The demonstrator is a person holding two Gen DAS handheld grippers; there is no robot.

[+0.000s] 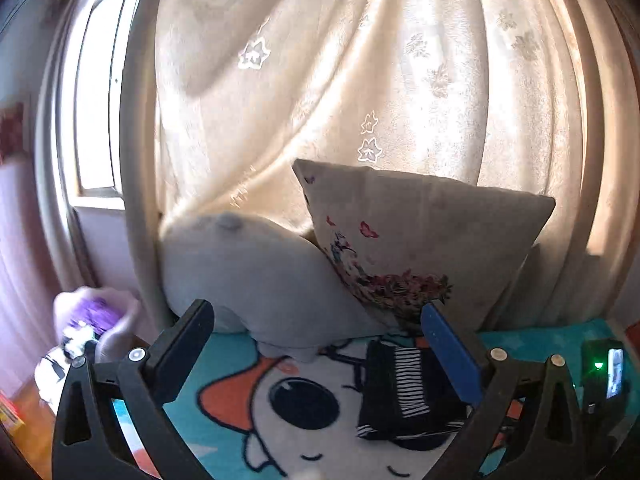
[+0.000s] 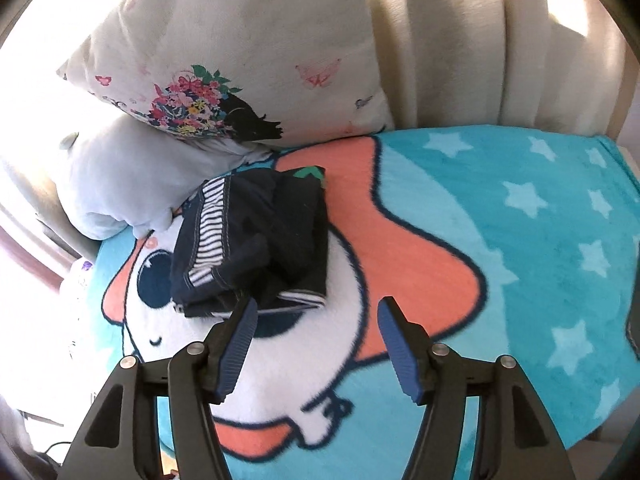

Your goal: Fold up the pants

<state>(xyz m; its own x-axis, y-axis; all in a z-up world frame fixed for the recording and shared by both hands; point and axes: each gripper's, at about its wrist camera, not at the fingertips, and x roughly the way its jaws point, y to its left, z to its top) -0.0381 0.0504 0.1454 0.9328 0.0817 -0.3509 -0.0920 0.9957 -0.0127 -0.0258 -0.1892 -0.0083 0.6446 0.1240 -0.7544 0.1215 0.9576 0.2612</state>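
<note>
The pants are dark navy with a black-and-white striped lining, folded into a compact bundle on a cartoon blanket. They also show in the left wrist view, just inside the blue right finger. My left gripper is open and empty, held above the blanket facing the pillows. My right gripper is open and empty, its left fingertip just in front of the bundle's near edge.
The turquoise blanket with a white and orange cartoon covers the bed. A floral pillow and a pale grey pillow lean at the head, before a cream curtain. A phone-like device stands at the right.
</note>
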